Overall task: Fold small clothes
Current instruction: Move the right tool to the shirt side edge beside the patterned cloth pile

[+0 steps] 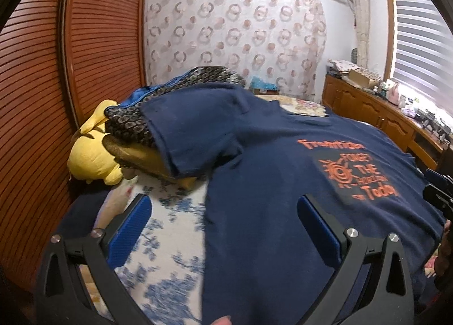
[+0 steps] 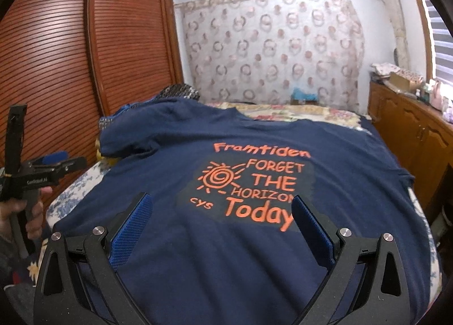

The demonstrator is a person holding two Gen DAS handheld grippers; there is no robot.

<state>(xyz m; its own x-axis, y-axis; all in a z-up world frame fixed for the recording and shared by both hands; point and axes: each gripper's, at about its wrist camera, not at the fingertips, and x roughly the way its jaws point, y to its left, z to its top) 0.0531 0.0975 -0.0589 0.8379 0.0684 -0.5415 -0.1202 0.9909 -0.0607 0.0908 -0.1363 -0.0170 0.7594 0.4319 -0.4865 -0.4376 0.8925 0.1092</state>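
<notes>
A navy T-shirt (image 1: 269, 172) with orange print lies spread flat on the bed, also in the right wrist view (image 2: 226, 211). Its left sleeve (image 1: 195, 132) drapes over a pile of pillows. My left gripper (image 1: 223, 211) is open and empty, hovering over the shirt's left edge. My right gripper (image 2: 220, 211) is open and empty over the shirt's lower middle, just below the print (image 2: 254, 186). The left gripper also shows at the left of the right wrist view (image 2: 53, 163), held in a hand.
The bed has a blue floral sheet (image 1: 170, 240). A yellow plush toy (image 1: 93, 149) and patterned pillow (image 1: 136, 115) sit at the bed's left. A louvred wooden wardrobe (image 2: 56, 64) stands left. A wooden cabinet (image 2: 410, 138) with clutter runs along the right.
</notes>
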